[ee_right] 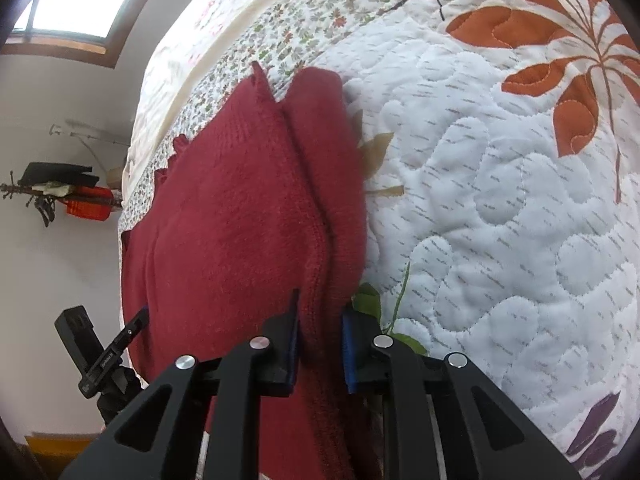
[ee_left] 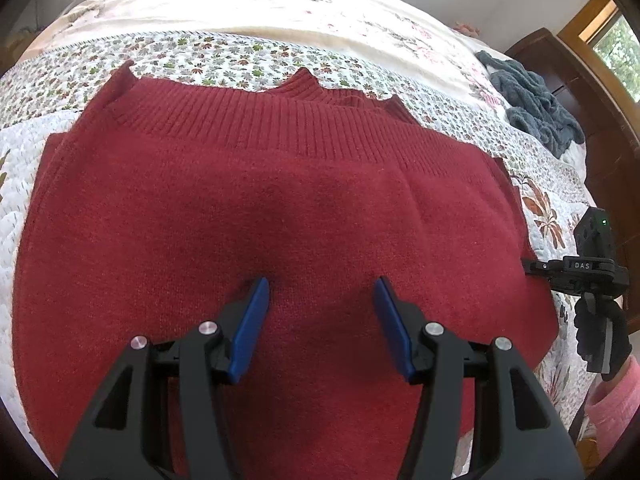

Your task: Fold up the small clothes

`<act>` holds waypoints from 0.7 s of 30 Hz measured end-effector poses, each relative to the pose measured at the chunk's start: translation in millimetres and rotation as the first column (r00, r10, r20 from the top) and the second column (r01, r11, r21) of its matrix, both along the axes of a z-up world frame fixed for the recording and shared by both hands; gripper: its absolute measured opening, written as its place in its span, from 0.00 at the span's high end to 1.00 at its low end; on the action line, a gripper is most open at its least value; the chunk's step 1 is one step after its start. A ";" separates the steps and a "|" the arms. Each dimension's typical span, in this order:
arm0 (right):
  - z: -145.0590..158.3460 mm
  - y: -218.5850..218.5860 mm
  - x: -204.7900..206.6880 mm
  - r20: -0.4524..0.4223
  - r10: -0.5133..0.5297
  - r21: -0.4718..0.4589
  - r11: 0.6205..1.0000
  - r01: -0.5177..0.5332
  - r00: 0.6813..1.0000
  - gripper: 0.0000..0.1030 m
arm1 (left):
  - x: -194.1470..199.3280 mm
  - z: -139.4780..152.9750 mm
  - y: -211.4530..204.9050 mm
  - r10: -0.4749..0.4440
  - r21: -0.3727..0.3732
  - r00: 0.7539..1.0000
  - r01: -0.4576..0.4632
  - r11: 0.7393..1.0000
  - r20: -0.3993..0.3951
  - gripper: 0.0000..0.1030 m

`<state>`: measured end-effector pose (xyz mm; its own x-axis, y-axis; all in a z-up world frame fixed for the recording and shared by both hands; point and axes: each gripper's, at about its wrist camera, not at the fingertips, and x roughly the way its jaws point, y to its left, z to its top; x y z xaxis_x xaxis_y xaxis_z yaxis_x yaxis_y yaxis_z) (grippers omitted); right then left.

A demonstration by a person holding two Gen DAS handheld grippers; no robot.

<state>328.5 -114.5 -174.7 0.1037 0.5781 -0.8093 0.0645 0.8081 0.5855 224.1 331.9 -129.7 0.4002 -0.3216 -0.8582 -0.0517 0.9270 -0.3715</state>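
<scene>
A dark red knit sweater (ee_left: 260,208) lies folded on the quilted bedspread (ee_left: 36,152), its ribbed hem at the far side. My left gripper (ee_left: 322,284) stands open just over the near middle of the sweater, with bare knit between its blue pads (ee_left: 250,328). In the right wrist view my right gripper (ee_right: 322,308) is shut on a thick folded edge of the sweater (ee_right: 240,208), which bunches up between the fingers. The left wrist view shows the right gripper (ee_left: 532,266) at the sweater's right edge, held by a dark-gloved hand (ee_left: 600,332).
A grey-blue fuzzy garment (ee_left: 532,100) lies crumpled at the bed's far right, next to dark wooden furniture (ee_left: 560,64). A pink sleeve (ee_left: 616,400) shows at the lower right. White quilt with leaf prints (ee_right: 500,200) spreads right of the sweater. A wall rack (ee_right: 60,192) hangs beyond the bed.
</scene>
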 end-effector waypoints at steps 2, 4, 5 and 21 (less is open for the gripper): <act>11.8 1.8 -1.7 0.002 -0.023 -0.015 1.000 0.023 1.000 0.86 | -2.1 5.3 3.0 0.007 -0.016 1.000 -0.007 1.000 -0.005 0.47; 32.9 9.3 -2.9 0.045 -0.022 -0.014 1.000 0.023 0.999 0.86 | -5.5 12.7 9.5 0.020 -0.032 1.000 -0.020 0.999 -0.005 0.47; 45.0 15.4 -3.4 0.066 -0.015 -0.007 1.000 0.016 0.998 0.86 | -8.5 17.2 13.9 0.026 -0.034 1.000 -0.026 0.999 -0.002 0.47; 101.5 232.8 -15.2 0.129 0.357 -0.259 0.913 -0.316 0.925 0.86 | -32.0 48.1 71.6 0.112 -0.119 0.993 -0.106 0.987 0.043 0.47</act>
